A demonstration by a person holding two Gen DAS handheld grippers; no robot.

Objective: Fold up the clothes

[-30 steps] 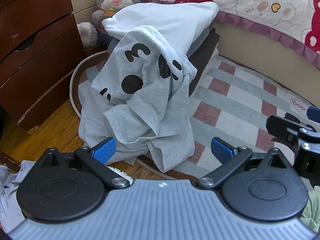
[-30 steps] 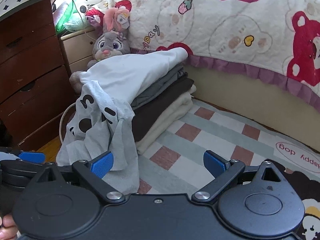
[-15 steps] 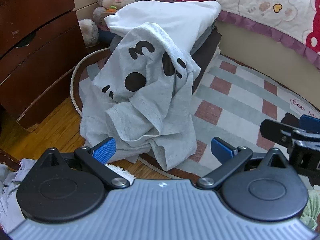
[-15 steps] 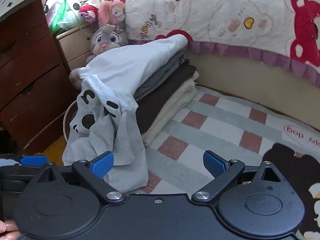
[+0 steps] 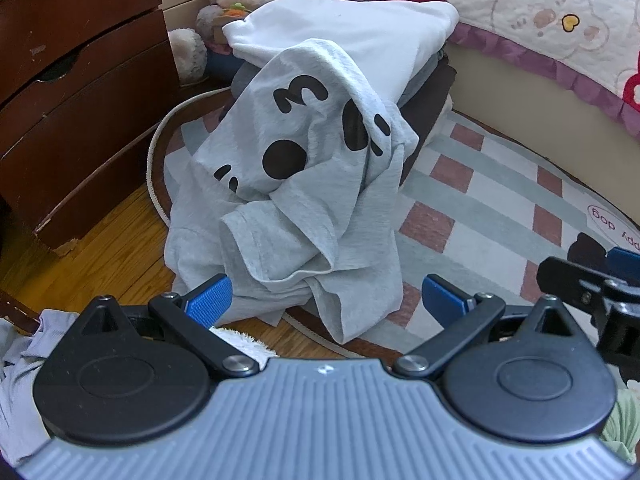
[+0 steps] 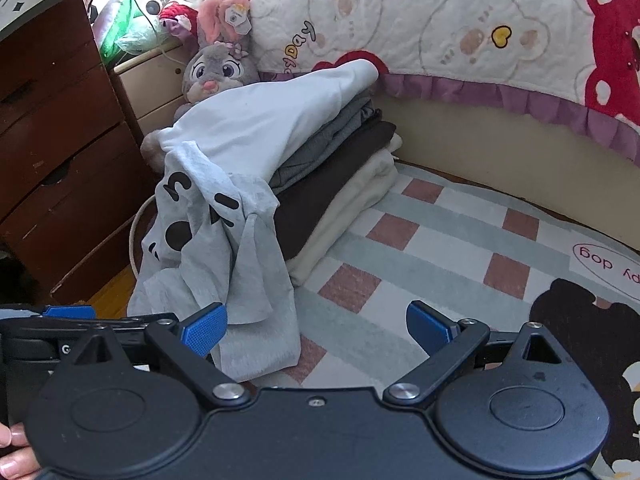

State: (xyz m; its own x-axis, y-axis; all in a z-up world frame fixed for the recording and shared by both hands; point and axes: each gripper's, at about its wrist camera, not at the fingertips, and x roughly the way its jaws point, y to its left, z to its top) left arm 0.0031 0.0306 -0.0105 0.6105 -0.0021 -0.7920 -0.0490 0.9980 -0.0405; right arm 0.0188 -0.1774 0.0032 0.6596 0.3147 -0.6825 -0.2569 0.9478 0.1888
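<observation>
The left gripper (image 5: 326, 300) is spread wide and grasps nothing; the grey printed shirt (image 5: 304, 200) lies crumpled directly ahead of it, its lower hem hanging just past the blue fingertips (image 5: 210, 299) and between them. The right gripper (image 6: 316, 326) is likewise released and empty; from it the grey printed shirt (image 6: 216, 240) sits ahead and toward its left finger, draped down the front of a stack of folded clothes (image 6: 320, 168) on the checked rug (image 6: 440, 248). A plush rabbit (image 6: 218, 70) sits beyond the stack.
</observation>
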